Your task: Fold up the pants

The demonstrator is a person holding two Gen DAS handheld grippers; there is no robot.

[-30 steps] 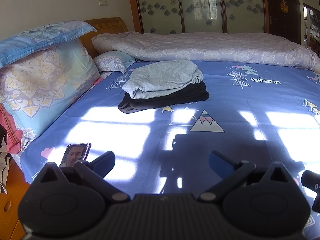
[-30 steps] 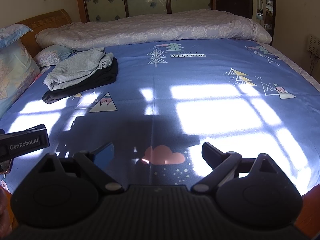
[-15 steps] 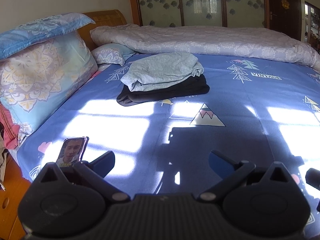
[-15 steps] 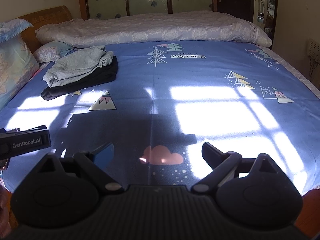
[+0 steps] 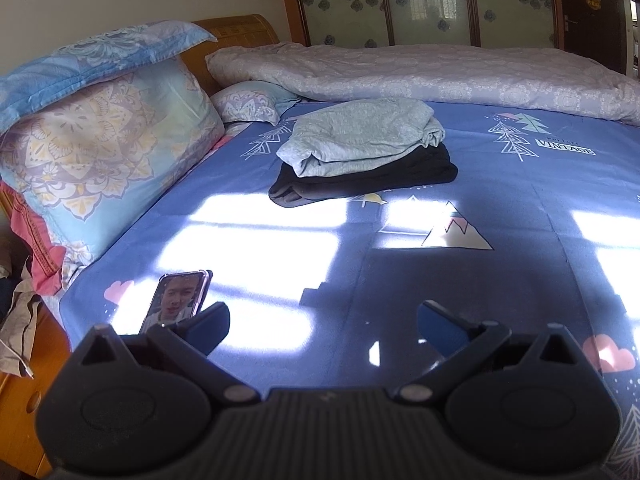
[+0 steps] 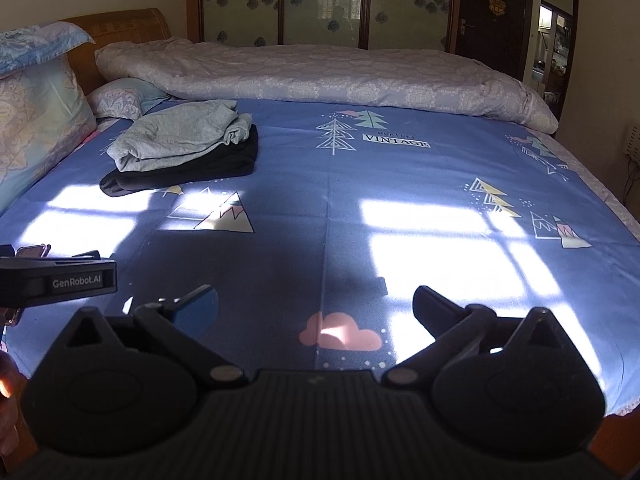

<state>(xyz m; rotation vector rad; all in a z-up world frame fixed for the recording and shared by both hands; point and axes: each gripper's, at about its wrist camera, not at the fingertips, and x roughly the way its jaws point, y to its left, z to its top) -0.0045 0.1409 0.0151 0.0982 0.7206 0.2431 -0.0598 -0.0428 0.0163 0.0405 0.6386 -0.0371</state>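
Observation:
Light grey pants (image 5: 356, 136) lie loosely bundled on top of folded black pants (image 5: 368, 180) on the blue printed bedsheet (image 5: 520, 200), far ahead of both grippers. The same pile shows at the left in the right wrist view, grey pants (image 6: 180, 136) over black pants (image 6: 188, 172). My left gripper (image 5: 322, 320) is open and empty, low over the near edge of the bed. My right gripper (image 6: 316, 304) is open and empty, also near the front edge, to the right of the left gripper's body (image 6: 56, 280).
A phone (image 5: 176, 300) with a lit screen lies on the sheet by my left gripper's left finger. Stacked pillows (image 5: 92, 148) stand at the left by the wooden headboard. A rolled pale quilt (image 5: 440, 76) lies along the far side. A wooden bedside cabinet (image 5: 20, 392) is at lower left.
Both grippers have moved slightly forward towards the pants pile, which now looks a little closer. The jaws stay open. Nothing on the bed has moved.

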